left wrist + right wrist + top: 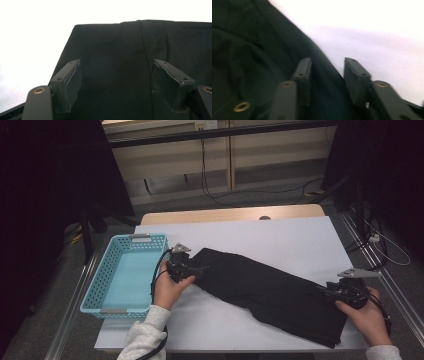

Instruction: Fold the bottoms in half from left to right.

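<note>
A black garment (265, 290) lies folded in a long strip across the white table cover (260, 232), from the middle left to the near right. My left gripper (202, 269) rests at the strip's left end. In the left gripper view its jaws stand wide apart (117, 75) over flat black cloth (112, 47), pressing nothing. My right gripper (325, 289) is at the strip's right end. In the right gripper view its jaws (327, 72) stand a little apart, with the edge of the cloth (249, 50) running between them and a gap visible at the pads.
An empty light-blue plastic basket (92, 295) stands on the table's left side, just beside my left hand. Bare white cover lies behind and in front of the garment. Cables and dark stands sit on the floor beyond the table.
</note>
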The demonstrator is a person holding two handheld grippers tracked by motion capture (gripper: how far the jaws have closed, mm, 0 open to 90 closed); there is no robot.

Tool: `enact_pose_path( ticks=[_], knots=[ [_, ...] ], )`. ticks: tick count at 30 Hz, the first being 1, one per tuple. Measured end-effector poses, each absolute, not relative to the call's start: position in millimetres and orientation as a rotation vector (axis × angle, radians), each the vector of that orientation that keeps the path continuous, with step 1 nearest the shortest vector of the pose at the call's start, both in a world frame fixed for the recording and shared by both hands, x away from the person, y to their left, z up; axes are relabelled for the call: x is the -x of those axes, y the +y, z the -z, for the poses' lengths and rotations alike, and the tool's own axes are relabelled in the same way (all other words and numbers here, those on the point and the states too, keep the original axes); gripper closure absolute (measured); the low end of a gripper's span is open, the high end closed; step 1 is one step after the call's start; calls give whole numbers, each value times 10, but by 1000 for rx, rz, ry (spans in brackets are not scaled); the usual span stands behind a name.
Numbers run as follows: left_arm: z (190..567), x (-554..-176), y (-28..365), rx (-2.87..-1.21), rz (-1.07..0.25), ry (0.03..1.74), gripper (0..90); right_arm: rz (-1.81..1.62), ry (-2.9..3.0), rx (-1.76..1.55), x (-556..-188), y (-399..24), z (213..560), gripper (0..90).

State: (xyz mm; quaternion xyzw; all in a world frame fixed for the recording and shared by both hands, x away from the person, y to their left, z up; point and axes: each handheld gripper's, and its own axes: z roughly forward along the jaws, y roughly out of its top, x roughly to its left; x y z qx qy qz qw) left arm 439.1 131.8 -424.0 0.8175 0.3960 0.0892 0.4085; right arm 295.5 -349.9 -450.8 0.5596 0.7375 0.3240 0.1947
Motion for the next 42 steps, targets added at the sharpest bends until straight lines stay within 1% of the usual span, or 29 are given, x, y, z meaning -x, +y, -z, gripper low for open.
enact_pose_path(
  ticks=[2,3,6,9,15,16,18,20,23,25,28,30,33,35,36,37,38,42],
  knots=[
    [4240,-4389,1314,-2062,-225,998,250,-937,2107,-1559,-2949,-3482,4504,852],
    [4237,-4387,1311,-2062,-228,995,250,-946,2112,-1572,-2952,-3473,4502,875],
    [4228,-4378,1300,-2066,-236,989,250,-902,2103,-1566,-2995,-3478,4471,886],
    [4229,-4378,1297,-2065,-237,984,250,-926,2049,-1579,-3066,-3538,4439,887],
    [4245,-4384,1318,-2067,-232,994,250,-847,1996,-1566,-3282,-3625,4402,886],
    [4245,-4384,1318,-2067,-232,994,250,-832,2000,-1570,-3311,-3637,4415,874],
    [4242,-4383,1342,-2064,-236,1003,248,-800,1948,-1577,-3328,-3647,4419,827],
    [4240,-4378,1354,-2062,-235,1003,248,-833,1914,-1578,-3312,-3675,4392,739],
    [4229,-4371,1362,-2062,-241,999,246,-867,1902,-1578,-3248,-3688,4334,691],
    [4216,-4365,1359,-2057,-235,998,246,-888,1913,-1566,-3199,-3666,4302,635],
    [4205,-4359,1354,-2052,-235,1000,246,-917,1941,-1544,-3108,-3618,4254,617],
    [4203,-4356,1354,-2052,-234,1000,246,-933,1984,-1517,-3034,-3585,4241,670],
    [4203,-4355,1355,-2050,-228,998,245,-942,2009,-1528,-2918,-3546,4262,668],
    [4196,-4354,1358,-2042,-225,995,245,-926,2019,-1525,-2866,-3522,4276,683],
    [4194,-4354,1357,-2038,-224,995,245,-916,2018,-1526,-2847,-3516,4278,704],
    [4190,-4354,1359,-2043,-218,990,244,-912,2034,-1522,-2830,-3518,4280,748],
    [4190,-4354,1359,-2043,-218,990,244,-908,2047,-1522,-2809,-3524,4283,761],
    [4181,-4357,1369,-2043,-219,987,244,-848,2051,-1539,-2712,-3575,4349,732]
  ],
)
